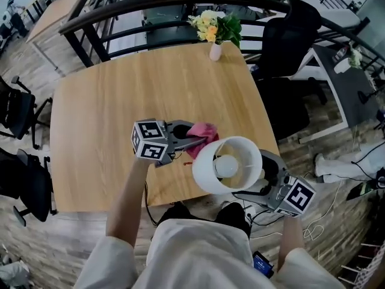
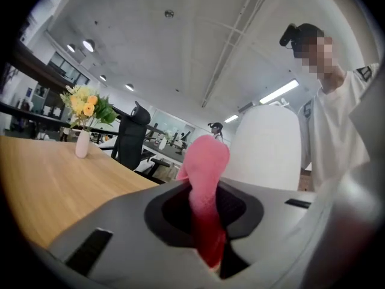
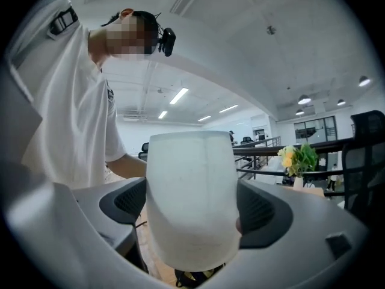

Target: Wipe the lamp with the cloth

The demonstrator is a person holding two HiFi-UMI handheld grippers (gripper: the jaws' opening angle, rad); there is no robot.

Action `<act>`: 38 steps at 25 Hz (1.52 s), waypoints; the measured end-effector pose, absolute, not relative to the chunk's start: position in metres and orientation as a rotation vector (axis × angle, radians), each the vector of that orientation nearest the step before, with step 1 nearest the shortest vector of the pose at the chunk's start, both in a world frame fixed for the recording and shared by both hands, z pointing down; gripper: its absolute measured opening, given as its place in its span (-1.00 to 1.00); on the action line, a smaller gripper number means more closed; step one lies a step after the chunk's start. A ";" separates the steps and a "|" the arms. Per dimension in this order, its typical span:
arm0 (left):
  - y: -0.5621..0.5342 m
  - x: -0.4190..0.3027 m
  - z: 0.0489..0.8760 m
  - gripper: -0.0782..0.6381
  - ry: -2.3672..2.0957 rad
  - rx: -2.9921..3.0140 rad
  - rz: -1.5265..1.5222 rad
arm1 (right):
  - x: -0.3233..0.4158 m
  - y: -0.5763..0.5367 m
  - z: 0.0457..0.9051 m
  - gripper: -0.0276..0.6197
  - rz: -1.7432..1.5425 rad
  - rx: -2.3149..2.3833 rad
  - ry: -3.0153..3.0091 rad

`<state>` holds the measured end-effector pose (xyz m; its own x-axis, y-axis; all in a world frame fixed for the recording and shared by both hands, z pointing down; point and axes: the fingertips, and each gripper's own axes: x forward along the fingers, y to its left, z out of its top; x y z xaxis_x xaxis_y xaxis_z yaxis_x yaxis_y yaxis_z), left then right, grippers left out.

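Person in a white top stands at the near edge of a light wooden table [image 1: 120, 113], seen from above, with 1 pair of tongs in each hand. Right tongs [image 3: 191, 209] are spread wide and clamped on a white lamp [image 1: 227, 164]. Their 2 dark pads press opposite sides of its shade [image 3: 191, 185], which fills the whole gap between them. Lamp shows over the table's near right corner, its open top facing the head camera so the round bulb [image 1: 226, 165] is visible inside. Its base is hidden.

Left tongs [image 1: 191, 141] are closed tight on a pink cloth [image 1: 203, 133], pinched as a folded strip with a rounded end sticking out past the tips. Cloth is just beside the shade's far left rim; whether it touches cannot be told. Left tongs carry a cube [image 1: 149, 140] with black and white square markers.

At the table's far edge, well apart, stands a small pale vase [image 1: 215, 51] of yellow and white flowers [image 1: 212, 24]. Black office chair [image 1: 289, 32] stands beyond the table's right side.
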<state>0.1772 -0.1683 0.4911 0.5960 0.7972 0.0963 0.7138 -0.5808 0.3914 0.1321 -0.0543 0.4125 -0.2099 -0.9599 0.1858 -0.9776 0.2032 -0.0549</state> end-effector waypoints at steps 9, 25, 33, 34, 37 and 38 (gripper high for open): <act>-0.181 0.117 0.483 -0.55 0.582 2.818 0.211 | 0.136 -0.061 0.422 0.61 0.127 1.499 -2.613; -0.144 0.032 0.486 -0.58 -0.621 2.877 0.065 | 0.132 -0.078 0.425 0.65 0.050 1.210 -2.841; -0.120 0.020 0.486 -0.58 -0.742 2.852 0.052 | 0.127 -0.079 0.426 0.67 0.093 1.158 -2.869; -0.121 0.019 0.485 -0.58 -0.739 2.854 0.060 | 0.125 -0.079 0.426 0.67 0.097 1.161 -2.871; -0.122 0.021 0.484 -0.58 -0.736 2.878 0.089 | 0.126 -0.080 0.425 0.67 0.102 1.177 -2.874; -0.122 0.021 0.484 -0.58 -0.742 2.886 0.097 | 0.126 -0.081 0.425 0.68 0.103 1.179 -2.874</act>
